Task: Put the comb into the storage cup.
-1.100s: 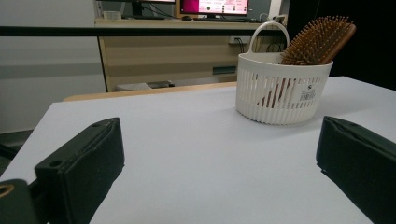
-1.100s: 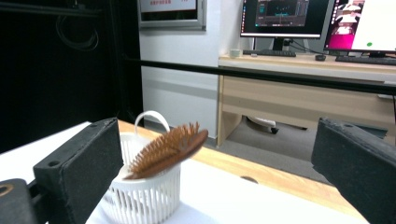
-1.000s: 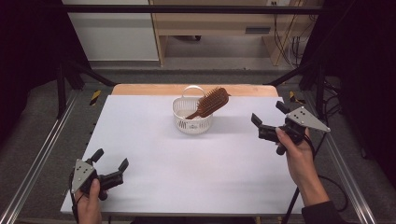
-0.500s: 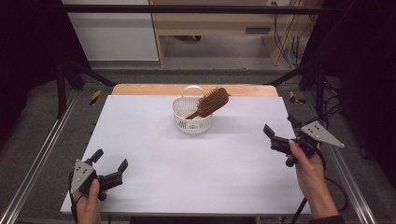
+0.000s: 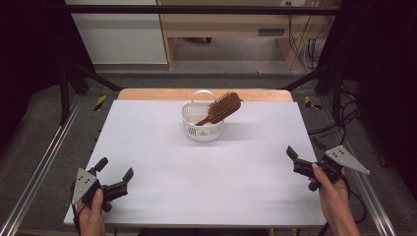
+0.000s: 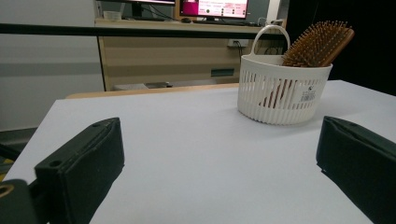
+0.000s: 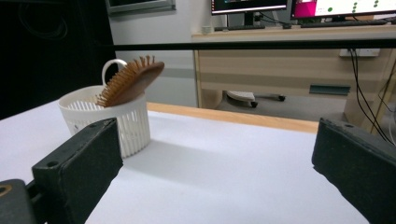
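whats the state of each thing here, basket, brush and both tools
basket: upright on the table, handle raised, holds the hairbrush
hairbrush: handle down in the basket, head leaning out over the rim, bristles up
left tool: open, empty, low over the near left corner of the table
right tool: open, empty, near the right edge, apart from the basket

hairbrush (image 5: 222,107): brown wood | basket (image 5: 202,127): white slatted plastic | table (image 5: 206,172): matt white

A small printed label on the white basket (image 6: 282,95) is too blurred to read; no other text is legible.
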A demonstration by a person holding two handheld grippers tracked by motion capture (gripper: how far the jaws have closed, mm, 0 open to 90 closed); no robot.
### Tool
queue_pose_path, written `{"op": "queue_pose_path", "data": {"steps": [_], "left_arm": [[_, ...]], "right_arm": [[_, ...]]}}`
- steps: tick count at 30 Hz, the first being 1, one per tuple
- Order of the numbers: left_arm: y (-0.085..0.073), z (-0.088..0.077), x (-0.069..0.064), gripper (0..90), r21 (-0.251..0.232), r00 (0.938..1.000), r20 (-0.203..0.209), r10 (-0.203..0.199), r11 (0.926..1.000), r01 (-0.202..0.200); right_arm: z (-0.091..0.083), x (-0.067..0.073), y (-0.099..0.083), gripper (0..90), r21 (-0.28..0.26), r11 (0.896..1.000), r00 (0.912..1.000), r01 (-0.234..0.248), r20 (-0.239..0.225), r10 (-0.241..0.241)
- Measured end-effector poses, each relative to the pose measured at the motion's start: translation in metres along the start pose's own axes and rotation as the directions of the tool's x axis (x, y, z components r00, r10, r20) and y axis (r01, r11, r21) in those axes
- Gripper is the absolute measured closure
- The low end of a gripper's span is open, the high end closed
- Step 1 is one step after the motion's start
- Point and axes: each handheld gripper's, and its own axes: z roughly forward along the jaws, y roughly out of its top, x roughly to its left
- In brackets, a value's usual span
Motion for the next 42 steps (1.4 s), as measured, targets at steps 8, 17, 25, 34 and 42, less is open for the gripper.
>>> {"op": "queue_pose_path", "data": {"steps": [8, 17, 25, 34, 42], "left_arm": [[0.001, -0.003, -0.007, 1.1, 0.012, 0.9995, 0.020, 0.025, 0.9996, -0.026], [-0.001, -0.009, -0.003, 1.2, 0.011, 0.9999, 0.009, 0.015, 0.9998, -0.015], [0.000, -0.010, -0.002, 1.3, 0.004, 0.9998, 0.011, 0.016, 0.9999, -0.016], [0.001, -0.009, -0.004, 1.3, 0.002, 0.9996, 0.015, 0.023, 0.9997, -0.023], [0.001, -0.009, -0.003, 1.3, -0.001, 0.9997, 0.019, 0.019, 0.9998, -0.019]], "right_arm": [[-0.007, -0.004, -0.021, 2.2, 0.014, 1.000, 0.9998, -0.021, 0.007, 0.021], [-0.011, 0.001, -0.037, 2.2, 0.032, 0.999, 1.0000, 0.001, -0.009, -0.001], [-0.013, 0.008, -0.048, 2.3, 0.043, 0.999, 0.9996, 0.019, -0.022, -0.018], [-0.011, 0.015, -0.055, 2.3, 0.050, 0.998, 0.9985, 0.039, -0.040, -0.037], [-0.010, 0.021, -0.060, 1.7, 0.047, 0.998, 0.9975, 0.049, -0.052, -0.047]]}}
